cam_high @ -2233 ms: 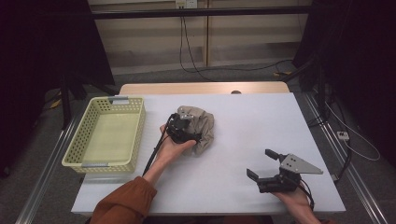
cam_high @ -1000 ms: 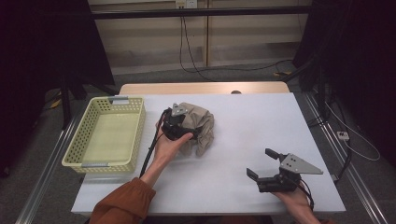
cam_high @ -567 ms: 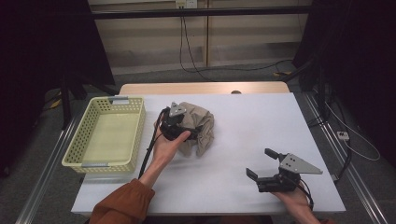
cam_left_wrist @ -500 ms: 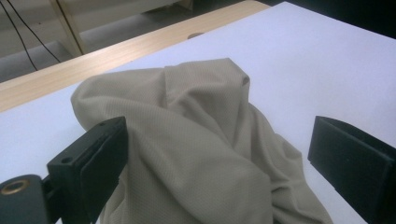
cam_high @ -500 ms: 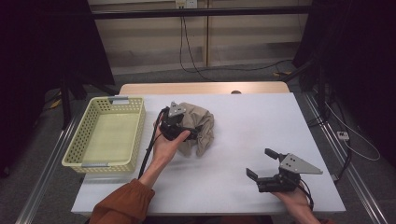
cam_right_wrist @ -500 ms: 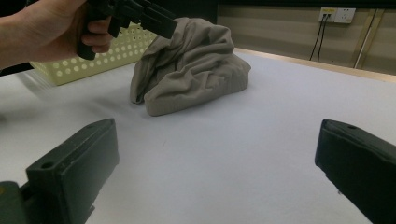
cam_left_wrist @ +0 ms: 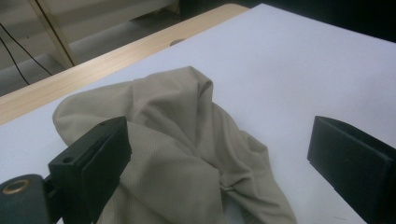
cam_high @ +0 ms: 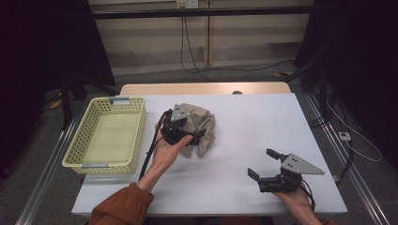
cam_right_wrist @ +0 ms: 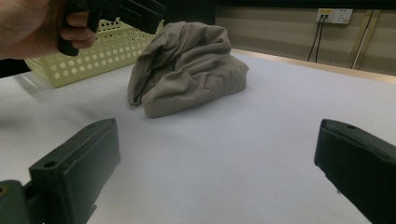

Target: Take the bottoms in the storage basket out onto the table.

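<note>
White table [cam_high: 244,140] under dim light, cables trailing across the floor behind it. At far left sits the yellow basket [cam_high: 105,136]; just right of it the left claw [cam_high: 190,137] hangs spread over the crumpled beige cloth [cam_high: 202,124] at the table's middle; near the front right edge the right claw [cam_high: 263,164] rests spread wide. Since before, the left claw has edged slightly leftward along the cloth.

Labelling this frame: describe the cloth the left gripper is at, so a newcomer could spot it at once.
Start at the white table. Right of the yellow basket at its left end lies a crumpled beige cloth, with the left gripper open over its near edge. It is the one soft, rumpled thing there; the right gripper waits open, well apart, at the table's near right.
</note>
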Demonstrator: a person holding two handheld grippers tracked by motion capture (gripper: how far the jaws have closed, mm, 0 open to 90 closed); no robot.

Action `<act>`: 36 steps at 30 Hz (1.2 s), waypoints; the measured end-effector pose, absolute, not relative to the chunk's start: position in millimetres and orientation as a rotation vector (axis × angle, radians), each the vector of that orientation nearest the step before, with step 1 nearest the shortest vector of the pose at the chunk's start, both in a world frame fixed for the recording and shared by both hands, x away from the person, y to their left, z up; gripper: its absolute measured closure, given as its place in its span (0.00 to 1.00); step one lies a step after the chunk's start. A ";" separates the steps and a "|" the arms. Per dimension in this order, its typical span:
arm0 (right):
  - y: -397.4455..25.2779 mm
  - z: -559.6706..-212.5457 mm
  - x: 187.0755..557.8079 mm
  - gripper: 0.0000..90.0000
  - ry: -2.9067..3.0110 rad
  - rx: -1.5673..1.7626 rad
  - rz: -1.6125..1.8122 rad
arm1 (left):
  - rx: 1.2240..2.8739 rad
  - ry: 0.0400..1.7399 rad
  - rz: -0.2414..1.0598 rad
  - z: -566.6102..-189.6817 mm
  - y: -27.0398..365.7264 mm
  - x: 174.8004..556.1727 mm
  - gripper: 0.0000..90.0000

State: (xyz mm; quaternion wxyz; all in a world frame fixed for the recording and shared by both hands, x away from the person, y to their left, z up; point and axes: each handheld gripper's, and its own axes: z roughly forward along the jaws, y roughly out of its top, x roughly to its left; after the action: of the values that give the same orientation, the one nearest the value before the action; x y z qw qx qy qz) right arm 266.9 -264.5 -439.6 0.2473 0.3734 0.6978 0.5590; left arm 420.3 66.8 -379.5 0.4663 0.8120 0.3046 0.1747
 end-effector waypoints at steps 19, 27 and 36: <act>-263.4 -440.4 268.5 0.00 1.907 1.029 1.515 | 1.954 0.761 0.453 -371.1 92.1 397.6 0.06; -266.0 -439.6 264.0 0.00 1.896 1.031 1.506 | 1.908 0.791 0.507 -364.1 107.3 382.1 0.07; -266.5 -438.9 261.9 0.00 1.895 1.024 1.507 | 1.910 0.800 0.522 -362.0 124.3 370.9 0.06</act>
State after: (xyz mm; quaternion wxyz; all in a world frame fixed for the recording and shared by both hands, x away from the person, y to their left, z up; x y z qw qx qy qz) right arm 261.9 -266.5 -438.9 0.2534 0.3768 0.6974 0.5545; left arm 370.9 124.3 -362.0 0.4821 0.7836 0.3281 0.2143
